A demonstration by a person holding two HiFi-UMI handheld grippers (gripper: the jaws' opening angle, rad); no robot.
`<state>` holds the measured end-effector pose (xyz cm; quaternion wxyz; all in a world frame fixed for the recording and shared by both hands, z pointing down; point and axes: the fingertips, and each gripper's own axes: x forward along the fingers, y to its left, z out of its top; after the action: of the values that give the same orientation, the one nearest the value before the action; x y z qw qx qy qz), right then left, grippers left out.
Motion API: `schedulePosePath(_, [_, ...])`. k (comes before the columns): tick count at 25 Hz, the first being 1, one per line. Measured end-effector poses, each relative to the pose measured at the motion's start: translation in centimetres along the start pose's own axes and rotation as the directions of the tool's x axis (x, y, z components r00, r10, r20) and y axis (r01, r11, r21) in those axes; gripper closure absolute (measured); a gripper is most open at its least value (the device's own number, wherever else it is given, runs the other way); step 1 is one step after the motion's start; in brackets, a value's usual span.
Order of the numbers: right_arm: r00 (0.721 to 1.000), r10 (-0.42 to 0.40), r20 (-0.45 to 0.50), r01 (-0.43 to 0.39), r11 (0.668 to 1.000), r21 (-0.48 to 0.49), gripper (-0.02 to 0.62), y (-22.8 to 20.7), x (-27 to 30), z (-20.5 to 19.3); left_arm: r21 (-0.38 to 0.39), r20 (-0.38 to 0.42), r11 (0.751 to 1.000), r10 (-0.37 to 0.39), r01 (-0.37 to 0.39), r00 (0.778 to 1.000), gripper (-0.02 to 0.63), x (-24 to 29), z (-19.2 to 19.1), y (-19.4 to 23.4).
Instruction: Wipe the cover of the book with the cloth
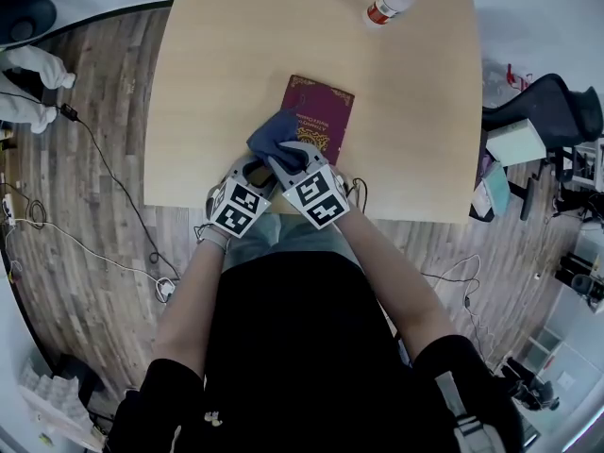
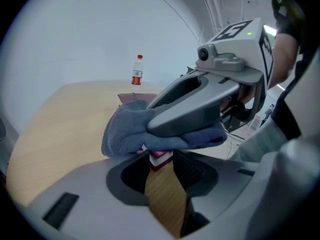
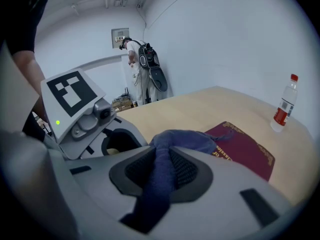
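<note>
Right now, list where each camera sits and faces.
Head view: on the head, steeply down at table, book, left gripper, right gripper; forearms, torso show.
Left gripper view: rides it, faces book corner between jaws; right gripper ahead.
Right gripper view: rides it, jaws shut on cloth, faces book.
Shared: both gripper views show bottle.

One pale wooden table; one maroon hardcover book; one crumpled blue cloth; one clear plastic bottle with red cap; two grey handheld grippers, left gripper and right gripper; one dark office chair; one dark rounded shape far off, possibly a second chair.
</note>
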<state>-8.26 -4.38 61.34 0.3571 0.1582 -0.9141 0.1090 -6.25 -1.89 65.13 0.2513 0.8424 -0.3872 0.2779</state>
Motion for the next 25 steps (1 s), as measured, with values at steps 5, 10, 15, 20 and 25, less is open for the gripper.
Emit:
schedulePosePath(5, [1.0,0.019,-0.007,-0.019,1.0,0.011,0.505,1.2,-0.6,-0.7,0.013,0.003,1.0,0.012,-0.012,1.0,0.451,0.0,0.0,0.0])
schedulePosePath(10, [1.0,0.006,-0.01,-0.006,0.999,0.041,0.505,1.2,-1.4,-1.6,0.018,0.003,1.0,0.012,-0.012,1.0,0.453,0.1,-0.1,0.1])
schedulePosePath(15, [0.999,-0.046,-0.001,0.046,0.998,0.05,0.505,0.3,-3.2,-3.3,0.023,0.009,1.0,0.014,-0.015,1.0,0.453,0.2,0.0,0.1])
schedulePosePath(20, [0.994,-0.109,0.001,0.108,0.988,0.108,0.505,-1.5,-5.7,-5.4,0.016,0.017,1.0,0.007,-0.007,1.0,0.452,0.0,0.3,0.1])
schedulePosePath(25, [0.989,-0.144,0.019,0.139,0.976,0.169,0.505,-2.8,-7.5,-7.0,0.002,0.015,1.0,-0.026,0.026,1.0,0.453,-0.4,0.1,0.0])
